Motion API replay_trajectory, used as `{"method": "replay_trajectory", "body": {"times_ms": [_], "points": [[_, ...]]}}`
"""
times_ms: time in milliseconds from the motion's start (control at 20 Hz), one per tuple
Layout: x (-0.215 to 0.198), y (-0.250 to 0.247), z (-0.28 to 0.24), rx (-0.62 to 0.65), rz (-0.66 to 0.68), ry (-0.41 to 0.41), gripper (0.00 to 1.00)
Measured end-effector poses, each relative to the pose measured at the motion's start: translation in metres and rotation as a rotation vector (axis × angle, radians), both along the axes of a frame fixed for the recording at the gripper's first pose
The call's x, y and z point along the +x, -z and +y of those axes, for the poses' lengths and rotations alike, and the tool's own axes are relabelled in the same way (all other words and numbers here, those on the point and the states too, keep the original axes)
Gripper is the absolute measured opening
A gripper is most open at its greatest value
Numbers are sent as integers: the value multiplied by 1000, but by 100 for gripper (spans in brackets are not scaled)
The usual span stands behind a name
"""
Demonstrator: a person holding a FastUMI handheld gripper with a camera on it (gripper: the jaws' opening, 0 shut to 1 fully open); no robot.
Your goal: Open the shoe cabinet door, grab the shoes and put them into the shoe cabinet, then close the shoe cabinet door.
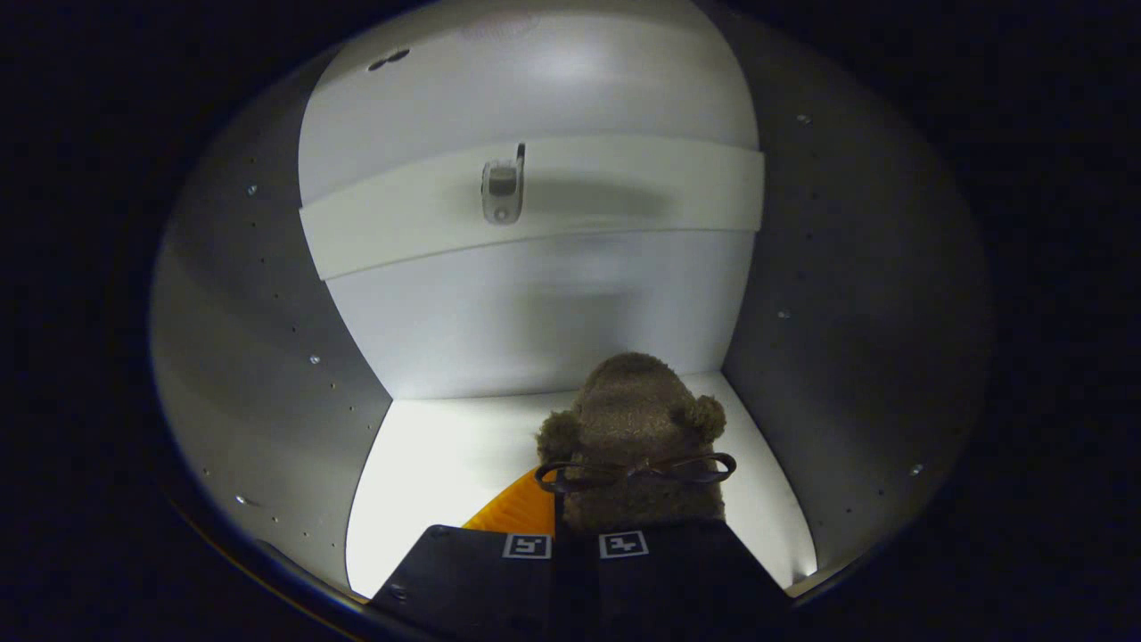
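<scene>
Brown and fuzzy, the plush slipper [635, 428] sits low in the frame just right of centre, its toe pointing at the cabinet's back wall [535, 312]. Your gripper [575, 546] has its fingers drawn close together at the slipper's heel — whether they actually pinch it you cannot tell. An orange sole [515, 510] shows at its left, over the white cabinet floor [437, 464]. Upper centre, a metal bracket [502, 189] sits on a white rail [624, 201].
</scene>
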State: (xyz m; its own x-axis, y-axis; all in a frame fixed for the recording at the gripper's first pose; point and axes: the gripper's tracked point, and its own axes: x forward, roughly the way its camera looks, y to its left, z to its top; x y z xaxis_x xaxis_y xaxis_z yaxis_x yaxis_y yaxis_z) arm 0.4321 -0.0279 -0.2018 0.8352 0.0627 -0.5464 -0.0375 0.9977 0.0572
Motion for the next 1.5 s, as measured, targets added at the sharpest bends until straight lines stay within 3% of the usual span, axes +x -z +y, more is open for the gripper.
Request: {"method": "replay_trajectory", "body": {"times_ms": [200,450,550,650,750,850,1150,1350,1450,1500], "points": [[19,14,2,-1,20,-5,5],[11,17,2,-30,39,-13,6],[1,16,1,-66,44,-24,20],[-10,16,3,-64,35,-34,18],[-17,6,6,-27,0,-24,34],[-27,-6,2,-13,-31,-7,32],[-87,-66,1,-41,-169,11,32],[-145,-125,9,8,-314,17,32],[-175,-142,12,30,-350,8,66],[-189,-147,12,33,-361,3,64]]}}
